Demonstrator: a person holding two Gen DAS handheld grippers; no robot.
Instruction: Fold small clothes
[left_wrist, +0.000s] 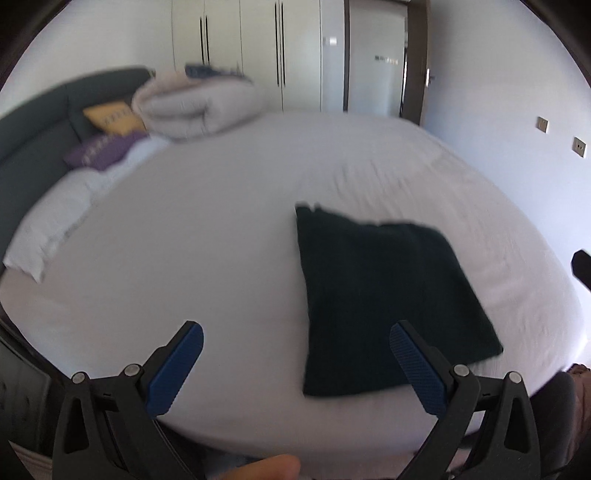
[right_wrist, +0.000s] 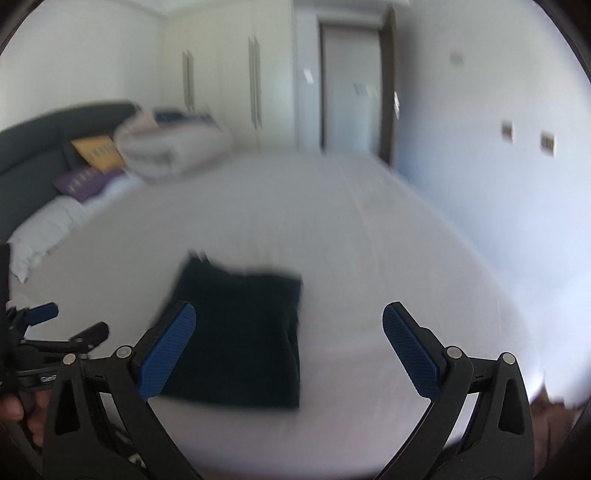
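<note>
- Left gripper hangs over the near edge of the bed, jaws spread wide, nothing between the blue pads.
- Right gripper the same: wide open and empty, above the sheet.
- The dark cloth lies flat on the bed, a rough rectangle just right of the left gripper and under the right one's left finger.
- It looks folded already, edges fairly square; one far corner shows a small loose bit, too blurred to name.
- My read: this piece is done or one fold short. If another fold is wanted, take the two near corners, one per gripper, lift low and lay them onto the far edge.
- Pinch only the top layers' edge, or the stack will drag and skew.
- Duvet and cushions sit well away at the headboard, no obstacle.
</note>
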